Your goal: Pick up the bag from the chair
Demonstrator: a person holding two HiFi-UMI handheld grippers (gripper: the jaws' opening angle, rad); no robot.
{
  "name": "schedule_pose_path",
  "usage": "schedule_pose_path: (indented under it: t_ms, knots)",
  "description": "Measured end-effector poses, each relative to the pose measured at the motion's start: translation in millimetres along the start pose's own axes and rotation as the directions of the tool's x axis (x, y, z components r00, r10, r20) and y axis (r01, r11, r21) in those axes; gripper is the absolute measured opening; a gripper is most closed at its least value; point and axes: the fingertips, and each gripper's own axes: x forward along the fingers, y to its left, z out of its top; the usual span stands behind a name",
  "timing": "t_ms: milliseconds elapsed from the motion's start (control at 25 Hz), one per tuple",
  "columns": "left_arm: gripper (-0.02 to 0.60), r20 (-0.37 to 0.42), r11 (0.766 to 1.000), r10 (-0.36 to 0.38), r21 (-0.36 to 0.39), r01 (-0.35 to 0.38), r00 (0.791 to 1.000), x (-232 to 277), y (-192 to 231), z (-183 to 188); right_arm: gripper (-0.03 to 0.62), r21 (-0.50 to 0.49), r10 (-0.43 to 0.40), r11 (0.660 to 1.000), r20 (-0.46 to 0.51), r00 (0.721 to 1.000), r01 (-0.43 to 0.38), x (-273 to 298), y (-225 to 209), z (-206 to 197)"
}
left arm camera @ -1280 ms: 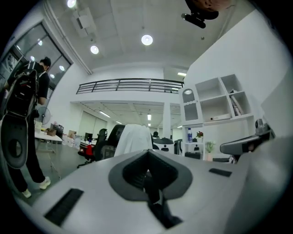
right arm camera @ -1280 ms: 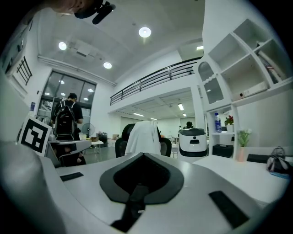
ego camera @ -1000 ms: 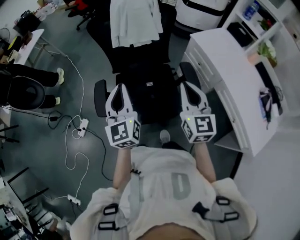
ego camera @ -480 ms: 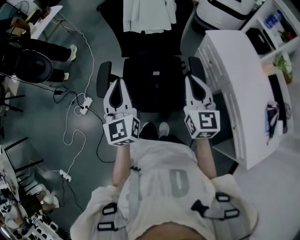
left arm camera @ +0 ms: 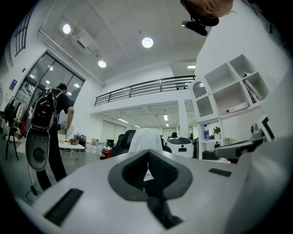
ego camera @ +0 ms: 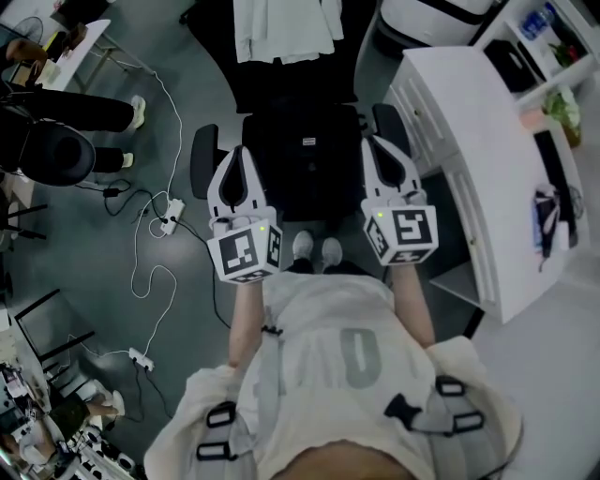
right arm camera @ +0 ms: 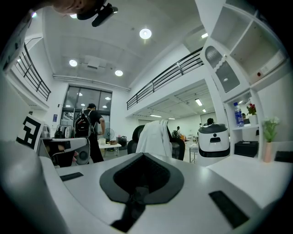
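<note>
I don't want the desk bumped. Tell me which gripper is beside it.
The right gripper, next to the white desk. The left gripper is on the far side of the chair, by the floor cables.

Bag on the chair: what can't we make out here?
Bag, head view: black on the black chair; outline and handles unreadable.
Both gripper views: left tongs and right tongs block the bag entirely.
White cloth over the chair, head view: cut off by the top edge.

Armrests (ego camera: pixel 202 161) flank the chair (ego camera: pixel 281 94); the white desk (ego camera: pixel 469 112) crowds its right side.
</note>
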Motion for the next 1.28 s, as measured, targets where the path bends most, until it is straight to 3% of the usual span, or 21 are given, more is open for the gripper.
schedule_pose_path:
  t_ms: [360, 480, 720, 920, 1280]
  knots:
    - [0.008, 0.018, 0.997, -0.074, -0.010, 0.074, 0.997, 13, 14, 3, 0.014, 0.018, 0.017, 1.000, 0.008, 1.000, -0.017, 9, 17, 3]
    - [0.023, 0.037, 0.997, -0.078, 0.008, 0.078, 0.996, 15, 20, 8, 0.108, 0.053, 0.033, 0.998, 0.017, 0.999, -0.034, 13, 21, 5]
    - [0.230, 0.060, 0.982, -0.187, -0.026, 0.189, 0.981, 24, 16, 13, 0.237, 0.089, 0.007, 0.996, 0.040, 0.999, -0.011, 24, 23, 13]
    - [0.242, 0.050, 0.981, -0.193, -0.030, 0.194, 0.980, 32, 18, 9, 0.245, 0.142, -0.043, 0.989, 0.003, 0.999, 0.042, 28, 13, 2]
    - [0.242, 0.040, 0.983, -0.167, -0.076, 0.170, 0.985, 43, 36, -3, 0.245, 0.101, -0.055, 0.993, 0.017, 0.998, 0.053, 30, 15, -1]
